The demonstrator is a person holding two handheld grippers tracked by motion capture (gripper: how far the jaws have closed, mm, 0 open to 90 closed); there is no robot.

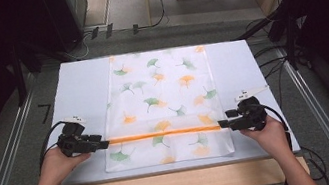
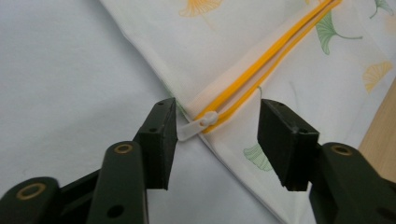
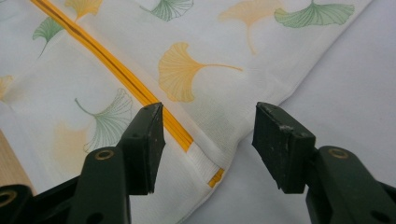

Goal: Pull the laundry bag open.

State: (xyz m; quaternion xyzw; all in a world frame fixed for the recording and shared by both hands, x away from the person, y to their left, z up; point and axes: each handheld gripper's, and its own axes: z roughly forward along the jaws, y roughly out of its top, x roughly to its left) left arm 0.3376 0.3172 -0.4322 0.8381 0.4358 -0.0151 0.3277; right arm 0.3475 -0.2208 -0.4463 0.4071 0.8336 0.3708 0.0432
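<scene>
A white fabric bag [image 1: 162,103] printed with green and orange ginkgo leaves lies flat on the table, with an orange zipper [image 1: 164,133] running across near its front. My left gripper [image 1: 105,144] is open at the zipper's left end, its jaws on either side of the white zipper pull [image 2: 198,127]. At the right edge of the bag [image 3: 205,88] my right gripper [image 1: 221,124] is open too, straddling the zipper's end [image 3: 187,140]. Neither gripper holds anything.
The pale grey table top [image 1: 78,86] has a wooden front edge [image 1: 187,180]. Metal rails [image 1: 9,149] run along both sides of the table, and cables [image 1: 273,59] lie on the floor at the right.
</scene>
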